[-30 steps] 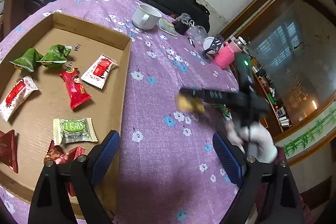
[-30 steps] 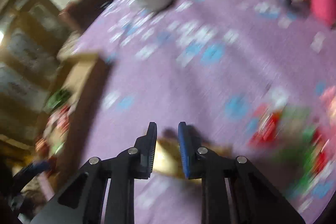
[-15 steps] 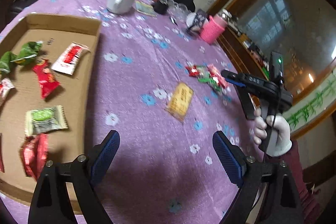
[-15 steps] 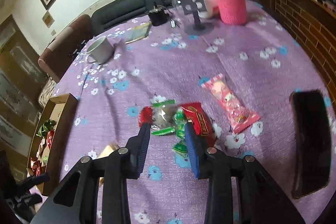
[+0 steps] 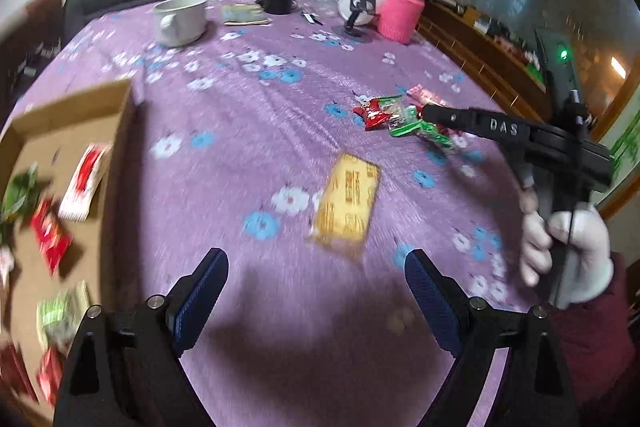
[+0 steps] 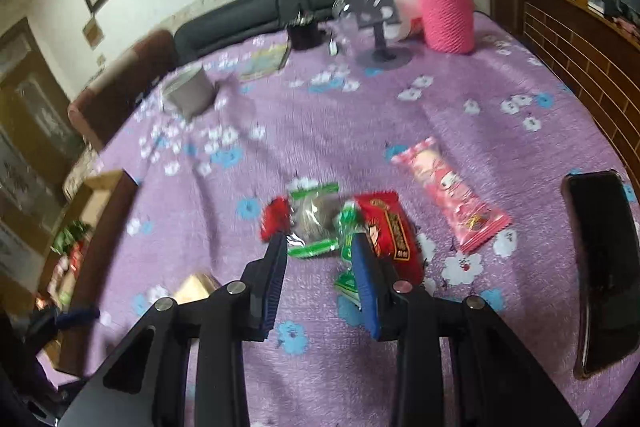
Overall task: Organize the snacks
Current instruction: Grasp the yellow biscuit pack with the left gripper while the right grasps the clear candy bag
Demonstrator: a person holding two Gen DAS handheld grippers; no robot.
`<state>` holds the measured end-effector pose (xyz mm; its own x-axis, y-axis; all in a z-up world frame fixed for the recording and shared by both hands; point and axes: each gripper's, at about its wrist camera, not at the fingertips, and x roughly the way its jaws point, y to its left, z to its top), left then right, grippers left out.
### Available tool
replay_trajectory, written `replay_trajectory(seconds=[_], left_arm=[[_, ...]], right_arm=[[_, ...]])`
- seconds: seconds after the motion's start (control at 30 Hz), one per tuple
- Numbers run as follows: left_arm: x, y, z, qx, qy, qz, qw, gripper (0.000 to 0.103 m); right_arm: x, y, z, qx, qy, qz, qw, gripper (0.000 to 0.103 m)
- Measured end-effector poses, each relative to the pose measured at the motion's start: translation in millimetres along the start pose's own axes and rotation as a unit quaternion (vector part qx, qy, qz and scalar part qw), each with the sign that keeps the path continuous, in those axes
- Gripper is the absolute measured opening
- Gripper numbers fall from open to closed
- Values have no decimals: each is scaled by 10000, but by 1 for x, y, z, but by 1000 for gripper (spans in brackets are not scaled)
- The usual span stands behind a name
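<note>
A yellow snack packet (image 5: 349,201) lies flat on the purple flowered cloth, just beyond my left gripper (image 5: 316,259), which stands wide open and empty above it. Left of it is the cardboard box (image 5: 116,131) with several wrapped snacks inside. My right gripper (image 6: 318,241) is open by a narrow gap with nothing between its pads. Its tips hover at the near edge of a small pile: a green-edged clear packet (image 6: 312,215), a red packet (image 6: 390,227) and a pink packet (image 6: 448,195). The yellow packet (image 6: 196,287) shows to its lower left.
A black phone (image 6: 600,267) lies at the table's right edge. At the back stand a white mug (image 5: 182,21), a pink-sleeved bottle (image 6: 444,11), a grey phone stand (image 6: 376,23) and small clutter. A white-gloved hand (image 5: 568,251) holds the right gripper's handle.
The right gripper let go of the yellow packet onto the cloth and swung right to the snack pile. The left gripper moved right, from the box to the yellow packet.
</note>
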<state>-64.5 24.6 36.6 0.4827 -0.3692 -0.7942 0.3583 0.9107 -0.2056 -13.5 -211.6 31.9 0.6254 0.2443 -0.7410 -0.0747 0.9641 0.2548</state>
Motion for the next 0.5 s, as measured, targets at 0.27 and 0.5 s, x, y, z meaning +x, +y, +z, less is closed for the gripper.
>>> replay_trajectory(seconds=[0.27,0.5], left_arm=[[53,-16,26,347,311,235,9986,92],[64,-36,29,994,150,556,9934,69]], right_arm=[[24,-9,2,-92,74,-372,9992,31],[24,-12,-1,-130,0,-473,9988,18]])
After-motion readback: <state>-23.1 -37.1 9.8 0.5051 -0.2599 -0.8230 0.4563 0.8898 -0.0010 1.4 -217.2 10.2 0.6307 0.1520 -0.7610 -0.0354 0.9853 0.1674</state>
